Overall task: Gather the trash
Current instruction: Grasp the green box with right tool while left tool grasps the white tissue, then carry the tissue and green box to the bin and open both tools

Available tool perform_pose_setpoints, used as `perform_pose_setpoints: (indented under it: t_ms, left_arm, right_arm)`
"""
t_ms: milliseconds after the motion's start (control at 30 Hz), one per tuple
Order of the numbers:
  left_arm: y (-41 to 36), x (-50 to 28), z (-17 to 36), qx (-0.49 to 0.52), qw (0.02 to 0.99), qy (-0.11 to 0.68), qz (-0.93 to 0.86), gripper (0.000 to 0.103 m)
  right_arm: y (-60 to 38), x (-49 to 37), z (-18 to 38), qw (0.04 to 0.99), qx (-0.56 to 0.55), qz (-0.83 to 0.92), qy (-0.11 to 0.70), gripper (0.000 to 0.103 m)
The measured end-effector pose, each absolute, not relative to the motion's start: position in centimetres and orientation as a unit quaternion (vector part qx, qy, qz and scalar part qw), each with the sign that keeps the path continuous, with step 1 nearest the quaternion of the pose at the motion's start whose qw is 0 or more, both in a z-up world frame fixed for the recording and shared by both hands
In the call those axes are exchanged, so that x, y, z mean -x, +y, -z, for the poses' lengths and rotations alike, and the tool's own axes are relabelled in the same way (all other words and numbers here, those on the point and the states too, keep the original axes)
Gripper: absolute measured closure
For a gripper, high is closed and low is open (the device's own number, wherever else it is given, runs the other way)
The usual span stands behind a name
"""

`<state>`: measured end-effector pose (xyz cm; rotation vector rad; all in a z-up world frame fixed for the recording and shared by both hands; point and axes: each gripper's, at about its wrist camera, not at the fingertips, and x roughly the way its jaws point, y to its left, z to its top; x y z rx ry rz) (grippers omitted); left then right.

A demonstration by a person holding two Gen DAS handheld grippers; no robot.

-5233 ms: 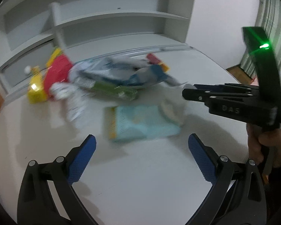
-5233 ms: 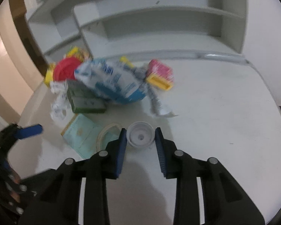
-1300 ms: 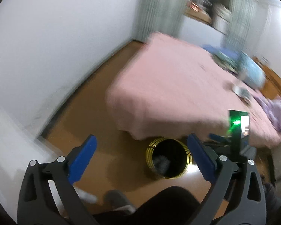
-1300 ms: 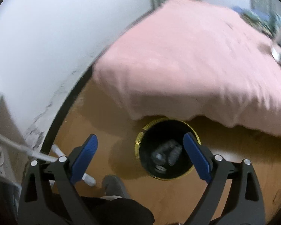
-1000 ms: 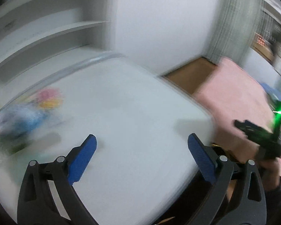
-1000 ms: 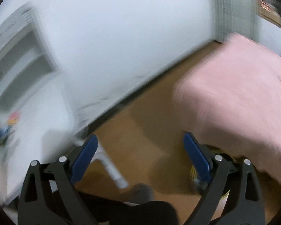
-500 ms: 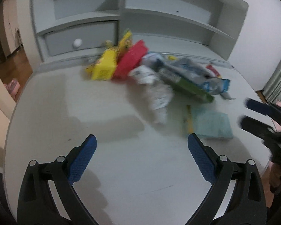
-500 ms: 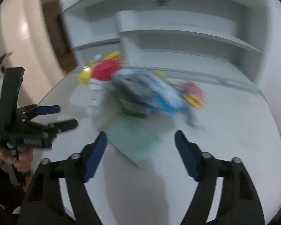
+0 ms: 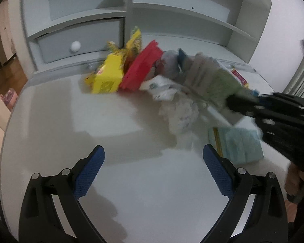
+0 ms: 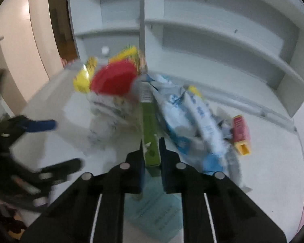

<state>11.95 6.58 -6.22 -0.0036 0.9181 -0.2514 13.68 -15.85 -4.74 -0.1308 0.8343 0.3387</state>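
My right tongs (image 10: pixel 151 151) are pinched on the near end of the long green box (image 10: pixel 150 133), one finger pressed flat on each long side, and the box runs away from me toward the back of the tabletop (image 9: pixel 75 105), its far end with the barcode lying among the heap. My left tongs (image 9: pixel 153 166) hang spread wide over the bare near part of the tabletop, holding nothing. I judge the green box to be light, thin cardboard: stiff along its length but easy to crush across, so a grip on the broad side faces close to the end, as I have it, should hold; a long box held by one end will want to sag or swing, though. It looks blurred in both views, so I cannot tell whether its far end is clear of the pile. Just under my right tongs lies the flat pale teal packet (image 10: pixel 156 208), near the front right edge; it looks thin and flat, best taken by a raised edge. Beside the box, the blue and white plastic bags (image 10: pixel 188 117) and the crumpled white wrapper (image 9: pixel 180 111) look soft and slippery and will bunch up. Toward the back edge sit the red lid (image 9: pixel 141 70) and the yellow packet (image 9: pixel 107 77).
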Motion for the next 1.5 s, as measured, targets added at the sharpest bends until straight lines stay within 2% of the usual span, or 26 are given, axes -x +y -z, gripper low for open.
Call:
perform_pose_setpoints:
  t_ms: [100, 167, 267, 300, 333, 633, 733, 933, 1167, 1500]
  left_arm:
    - [5.3, -13.3, 6.2, -0.008, 0.892, 0.435, 0.126, 0.009]
    - [4.5, -14.0, 6.4, -0.016, 0.892, 0.435, 0.122, 0.016]
    - [4.1, -14.9, 6.9, -0.009, 0.885, 0.450, 0.123, 0.042]
    - [4.0, -14.9, 6.9, -0.009, 0.884, 0.452, 0.119, 0.068]
    - [4.0, -14.8, 6.8, -0.013, 0.885, 0.451, 0.113, 0.075]
    - [2.7, -10.7, 1.3, -0.019, 0.902, 0.410, 0.132, 0.075]
    - [-0.3, -9.8, -0.9, -0.031, 0.908, 0.385, 0.165, 0.075]
    - [-13.4, -7.4, -1.7, -0.074, 0.872, 0.367, 0.316, 0.075]
    - [-33.5, -0.2, 1.3, -0.150, 0.772, 0.354, 0.506, 0.075]
    - [-53.8, 12.2, 10.8, -0.286, 0.617, 0.368, 0.635, 0.075]
  right_arm:
    - [-17.4, -11.9, 3.1, 0.904, 0.033, -0.173, 0.391, 0.091]
    - [-18.3, -11.2, 2.4, 0.905, 0.020, -0.176, 0.387, 0.091]
    - [-19.6, -10.3, 1.7, 0.908, 0.003, -0.174, 0.382, 0.091]
    - [-20.2, -9.7, 1.4, 0.909, -0.002, -0.171, 0.379, 0.091]
    - [-20.4, -9.6, 1.3, 0.910, -0.005, -0.170, 0.378, 0.091]
    - [-30.4, -4.4, 1.2, 0.919, -0.085, -0.093, 0.373, 0.091]
    - [-34.4, -1.9, 1.6, 0.922, -0.108, -0.048, 0.368, 0.091]
    - [-44.5, 5.9, 3.1, 0.917, -0.174, 0.078, 0.351, 0.091]
    - [-56.0, 18.1, 7.5, 0.861, -0.240, 0.274, 0.356, 0.091]
    - [-66.6, 34.0, 16.9, 0.709, -0.377, 0.442, 0.399, 0.091]
